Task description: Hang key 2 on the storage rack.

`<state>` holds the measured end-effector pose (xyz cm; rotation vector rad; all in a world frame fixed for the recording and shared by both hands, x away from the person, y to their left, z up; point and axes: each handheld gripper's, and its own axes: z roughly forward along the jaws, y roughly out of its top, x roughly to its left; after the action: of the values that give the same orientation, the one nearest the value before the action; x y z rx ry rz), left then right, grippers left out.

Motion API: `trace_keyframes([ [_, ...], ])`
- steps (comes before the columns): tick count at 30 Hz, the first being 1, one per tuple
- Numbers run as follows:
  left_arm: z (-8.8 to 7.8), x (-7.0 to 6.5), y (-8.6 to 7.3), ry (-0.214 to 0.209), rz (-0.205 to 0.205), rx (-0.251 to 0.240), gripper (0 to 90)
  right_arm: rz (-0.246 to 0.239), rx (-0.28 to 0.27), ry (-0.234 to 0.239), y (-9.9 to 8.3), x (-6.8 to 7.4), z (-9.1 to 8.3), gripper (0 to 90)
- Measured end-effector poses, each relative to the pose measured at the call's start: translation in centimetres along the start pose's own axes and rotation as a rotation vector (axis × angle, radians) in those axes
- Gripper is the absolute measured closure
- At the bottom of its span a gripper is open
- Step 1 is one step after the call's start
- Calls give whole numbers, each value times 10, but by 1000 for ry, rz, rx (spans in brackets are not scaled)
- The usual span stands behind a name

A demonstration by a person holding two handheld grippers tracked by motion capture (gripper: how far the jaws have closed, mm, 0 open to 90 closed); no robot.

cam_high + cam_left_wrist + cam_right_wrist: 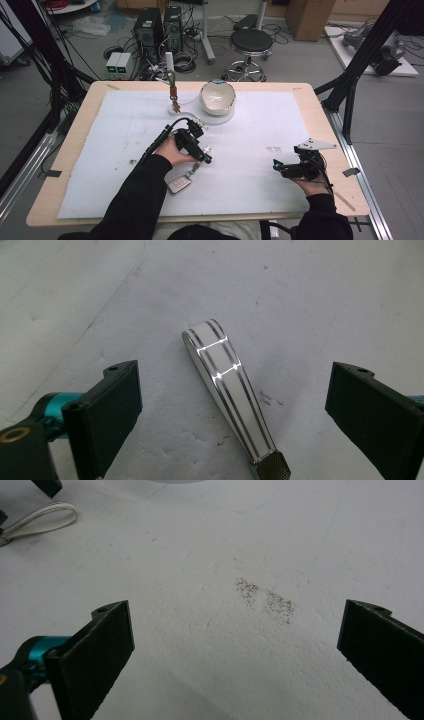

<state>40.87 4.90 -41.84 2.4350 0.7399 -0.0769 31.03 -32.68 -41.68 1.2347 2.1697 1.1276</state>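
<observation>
While both grippers gape wide, the white bowl (218,96) sits tilted on its stand.

— Any writing you can make out anywhere?
— None. The key fob (179,184) shows small marks, too blurred to read, and the striped metal tag (227,390) carries only plain lines, no letters or numbers.

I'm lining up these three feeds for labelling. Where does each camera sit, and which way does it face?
High view: above the person's side, looking forward and down on the white foam mat; both black-sleeved forearms, left gripper, right gripper.
Left gripper view: on that gripper, looking down its open jaws at the white silver-striped key fob.
Right gripper view: between open jaws at bare mat.
Shared: fob in the high view too.
</observation>
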Motion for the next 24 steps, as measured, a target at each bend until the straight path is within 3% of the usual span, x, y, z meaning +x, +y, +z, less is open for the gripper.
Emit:
trace_keyframes([
  [3,2,-2,1,25,3,9,123,7,-2,0,0,-1,0,6],
  [10,4,-5,0,87,8,45,372,8,7,4,-1,-1,1,6],
  [13,4,-7,1,80,16,44,510,16,12,4,-1,-1,1,6],
  [15,4,-9,2,102,21,52,607,16,13,6,-1,-1,1,6],
  [17,4,-7,2,81,12,61,700,15,15,8,-1,-1,1,6],
  [24,-5,-7,1,94,40,35,744,15,14,6,-1,-1,2,6],
])
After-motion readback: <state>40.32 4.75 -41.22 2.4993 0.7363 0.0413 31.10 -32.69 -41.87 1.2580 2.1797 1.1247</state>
